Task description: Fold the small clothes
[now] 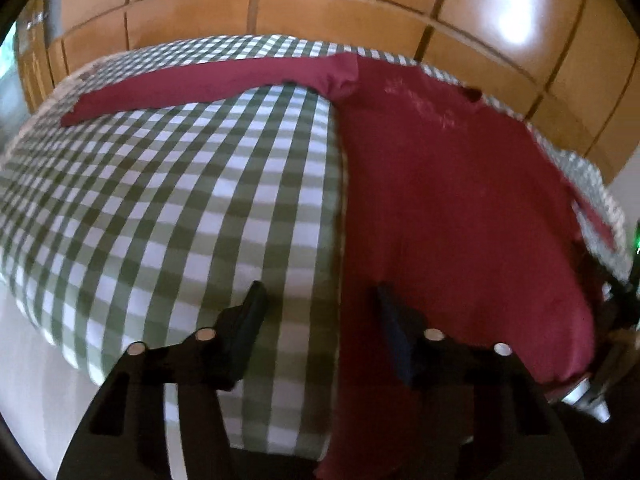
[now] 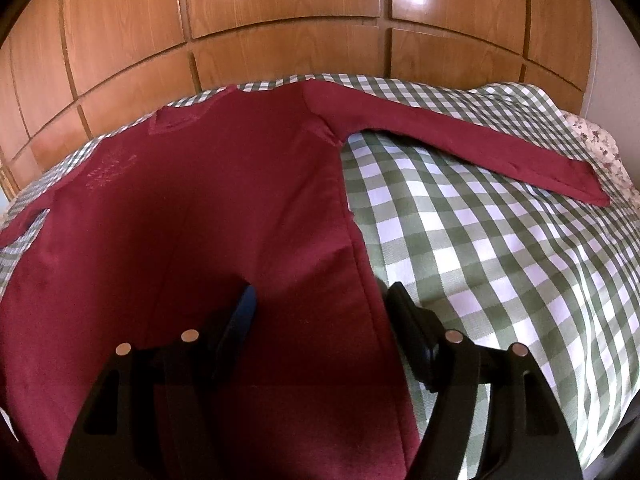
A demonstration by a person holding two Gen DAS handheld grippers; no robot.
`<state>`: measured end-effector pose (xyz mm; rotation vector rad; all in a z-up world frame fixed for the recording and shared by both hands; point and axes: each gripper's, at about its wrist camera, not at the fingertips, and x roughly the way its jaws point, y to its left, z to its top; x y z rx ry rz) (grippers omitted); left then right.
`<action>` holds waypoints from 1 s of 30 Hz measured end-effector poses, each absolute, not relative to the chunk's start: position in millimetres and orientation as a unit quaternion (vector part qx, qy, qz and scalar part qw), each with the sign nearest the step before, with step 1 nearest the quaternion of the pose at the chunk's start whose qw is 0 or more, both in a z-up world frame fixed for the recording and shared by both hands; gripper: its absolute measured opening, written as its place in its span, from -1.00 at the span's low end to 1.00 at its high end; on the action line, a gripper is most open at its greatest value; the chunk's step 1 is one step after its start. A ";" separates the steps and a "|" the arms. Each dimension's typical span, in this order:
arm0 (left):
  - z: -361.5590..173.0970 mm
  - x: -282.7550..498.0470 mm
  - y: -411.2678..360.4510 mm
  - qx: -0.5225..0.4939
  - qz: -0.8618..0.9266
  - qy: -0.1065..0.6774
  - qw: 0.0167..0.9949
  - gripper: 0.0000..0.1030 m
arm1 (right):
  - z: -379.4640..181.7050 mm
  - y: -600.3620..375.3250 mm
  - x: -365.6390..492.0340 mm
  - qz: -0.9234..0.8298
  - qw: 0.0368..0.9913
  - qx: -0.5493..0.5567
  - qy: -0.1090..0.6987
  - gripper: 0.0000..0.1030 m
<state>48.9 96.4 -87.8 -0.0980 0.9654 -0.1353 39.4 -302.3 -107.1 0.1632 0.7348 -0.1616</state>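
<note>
The left hand-held gripper [image 1: 320, 300] hangs above the near edge of the bed [image 1: 160, 200], its two black fingers [image 1: 250, 320] spread wide with nothing between them. One finger is over the green-and-white checked cover, the other over the left side seam of the dark red long-sleeved shirt [image 1: 460, 220]; whether either finger touches the fabric cannot be told.

The right hand-held gripper [image 2: 320, 300] is likewise spread apart and holds nothing. It straddles the shirt's [image 2: 192, 220] right side seam near the hem, one finger [image 2: 240, 312] over the red cloth and the other over the checked cover [image 2: 480, 260] just beside that seam.

The shirt lies flat on the bed, its hem draped over the near edge and its collar toward the far edge. The body takes up the middle of the cover. Further back, one sleeve [image 1: 200, 84] stretches out straight toward the bed's left side, and the other sleeve [image 2: 460, 148] runs out toward the right side, its cuff ending close to a flowered fabric [image 2: 600, 148] at the far right corner. A faint pale print [image 2: 108, 168] shows on the chest near the collar.

Beyond the far edge stands a wall of glossy wooden cabinet panels [image 2: 280, 0].
</note>
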 end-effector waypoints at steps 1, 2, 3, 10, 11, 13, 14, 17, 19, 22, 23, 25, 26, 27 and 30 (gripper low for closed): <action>-89.2 46.8 96.9 -0.043 -0.065 0.464 0.882 0.02 | -107.5 -302.9 37.6 -0.076 0.928 0.083 0.355 0.33; -88.9 43.8 97.8 -0.039 -0.065 0.465 0.882 -0.04 | -107.6 -302.8 36.9 -0.076 0.928 0.085 0.354 0.33; -88.7 40.3 99.4 -0.034 -0.060 0.466 0.882 -0.21 | -107.7 -302.6 36.3 -0.077 0.928 0.084 0.354 0.33; -68.2 34.8 88.8 0.010 -0.049 0.441 0.896 -0.24 | -109.1 -301.1 37.3 -0.073 0.930 0.080 0.351 0.41; -61.4 41.8 80.1 0.011 -0.058 0.430 0.901 -0.22 | -109.3 -301.0 37.3 -0.073 0.930 0.080 0.351 0.42; -51.5 55.8 62.1 0.012 -0.071 0.411 0.909 0.00 | -109.7 -300.9 36.9 -0.073 0.930 0.082 0.350 0.43; -47.4 63.0 52.3 0.014 -0.071 0.401 0.913 0.12 | -110.0 -300.8 36.7 -0.074 0.930 0.082 0.350 0.43; -41.8 89.3 21.7 0.022 -0.082 0.388 0.918 0.13 | -109.8 -301.2 36.5 -0.074 0.930 0.081 0.349 0.43; -42.4 102.3 4.4 0.031 -0.082 0.382 0.920 0.13 | -109.9 -302.0 36.5 -0.070 0.931 0.083 0.350 0.45; -47.6 118.1 -20.6 0.053 -0.091 0.379 0.919 0.13 | -109.2 -300.0 38.2 -0.064 0.930 0.084 0.352 0.55; -49.4 121.0 -25.8 0.060 -0.092 0.379 0.919 0.13 | -109.1 -299.3 38.8 -0.061 0.930 0.084 0.353 0.61; -54.0 126.2 -35.9 0.070 -0.097 0.379 0.918 0.13 | -108.7 -297.3 41.2 -0.057 0.929 0.083 0.356 0.68; -56.9 128.2 -39.1 0.073 -0.098 0.381 0.917 0.13 | -108.7 -296.8 42.0 -0.055 0.929 0.083 0.358 0.72; -60.2 130.2 -42.1 0.076 -0.099 0.382 0.916 0.13 | -108.8 -296.6 42.7 -0.053 0.928 0.082 0.359 0.73; -69.7 135.2 -48.1 0.086 -0.100 0.387 0.913 0.13 | -109.3 -297.1 43.4 -0.050 0.928 0.086 0.359 0.76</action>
